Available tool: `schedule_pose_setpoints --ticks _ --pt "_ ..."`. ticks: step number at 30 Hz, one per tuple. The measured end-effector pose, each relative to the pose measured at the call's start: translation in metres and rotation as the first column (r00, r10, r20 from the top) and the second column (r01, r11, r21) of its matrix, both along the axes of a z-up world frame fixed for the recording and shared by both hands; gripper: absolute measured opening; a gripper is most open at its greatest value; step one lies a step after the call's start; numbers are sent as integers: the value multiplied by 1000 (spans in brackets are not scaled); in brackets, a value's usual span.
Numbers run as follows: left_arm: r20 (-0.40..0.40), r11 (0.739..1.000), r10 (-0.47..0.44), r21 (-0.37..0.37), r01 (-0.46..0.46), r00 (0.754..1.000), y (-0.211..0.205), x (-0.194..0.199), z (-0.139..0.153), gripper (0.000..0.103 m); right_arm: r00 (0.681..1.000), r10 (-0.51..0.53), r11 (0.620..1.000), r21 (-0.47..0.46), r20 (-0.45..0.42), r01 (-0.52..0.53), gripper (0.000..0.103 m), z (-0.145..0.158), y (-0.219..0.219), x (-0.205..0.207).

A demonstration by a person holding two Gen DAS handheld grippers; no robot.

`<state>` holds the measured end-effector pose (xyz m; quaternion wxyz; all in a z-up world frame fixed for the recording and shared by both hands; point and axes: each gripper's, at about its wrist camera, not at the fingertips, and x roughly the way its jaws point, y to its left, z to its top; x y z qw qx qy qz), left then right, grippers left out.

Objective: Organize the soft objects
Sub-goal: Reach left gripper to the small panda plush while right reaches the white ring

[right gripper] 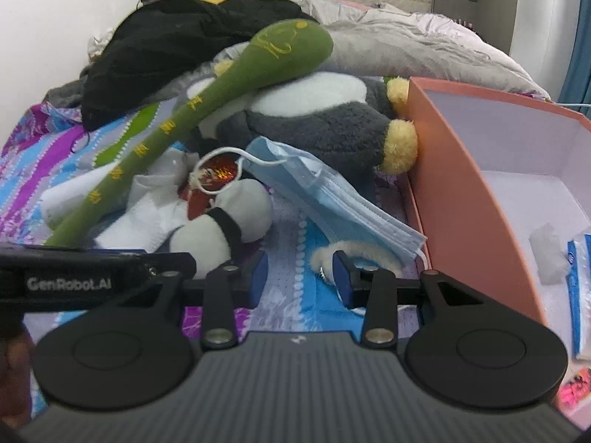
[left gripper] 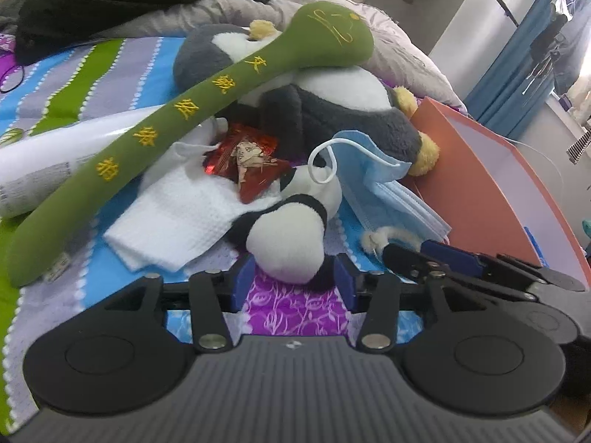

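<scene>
A small black-and-white plush (left gripper: 286, 238) lies on the striped bedspread, its white end between the open fingers of my left gripper (left gripper: 293, 280). It also shows in the right wrist view (right gripper: 225, 221). A long green plush (left gripper: 155, 133) (right gripper: 184, 118) leans over a big grey-and-white plush (left gripper: 332, 103) (right gripper: 325, 118). A blue face mask (left gripper: 384, 192) (right gripper: 332, 192) lies beside them. My right gripper (right gripper: 301, 277) is open over the bedspread, its right finger against a small furry cream item (right gripper: 354, 251). A pink box (right gripper: 461, 170) (left gripper: 491, 170) stands to the right.
A white cloth (left gripper: 177, 217), a red foil packet (left gripper: 251, 158) and a white tube (left gripper: 48, 162) lie in the pile. Black clothing (right gripper: 177, 48) and a grey quilt (right gripper: 406, 44) lie behind. The box holds a tissue pack (right gripper: 581, 277).
</scene>
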<state>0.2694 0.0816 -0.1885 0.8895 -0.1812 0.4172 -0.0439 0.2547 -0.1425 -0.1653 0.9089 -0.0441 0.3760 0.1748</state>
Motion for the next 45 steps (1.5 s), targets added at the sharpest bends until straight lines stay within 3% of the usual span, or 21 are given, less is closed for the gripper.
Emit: schedule_pose_setpoints --ticks 8,13,16,19,21,26,37,45 --pt "0 999 25 42 -25 1000 -1 12 -18 56 998 -10 999 -36 -60 8 40 -31 5 25" --pt "-6 998 50 -27 -50 999 4 16 -25 56 996 -9 999 -33 -88 6 37 -38 2 37" --pt "-14 995 64 -76 -65 998 5 20 -30 56 994 -8 1000 -30 -106 4 17 -42 0 41" --pt "-11 991 69 -114 -70 998 2 22 -33 53 997 4 1000 -26 -79 -6 16 -35 -1 37" --pt "-12 987 82 -135 -83 997 1 23 -34 43 998 16 999 -33 -60 -18 16 -30 1 34" --pt "4 984 116 -138 -114 993 0 15 -26 38 998 37 999 -30 -48 -39 16 -15 1 20" --pt "15 984 144 -112 -142 989 -1 -45 9 37 994 84 996 19 -63 -83 16 10 -3 -27" --pt "-30 979 176 -99 -178 984 -1 -98 14 37 988 130 991 35 -88 -127 16 15 -10 -67"
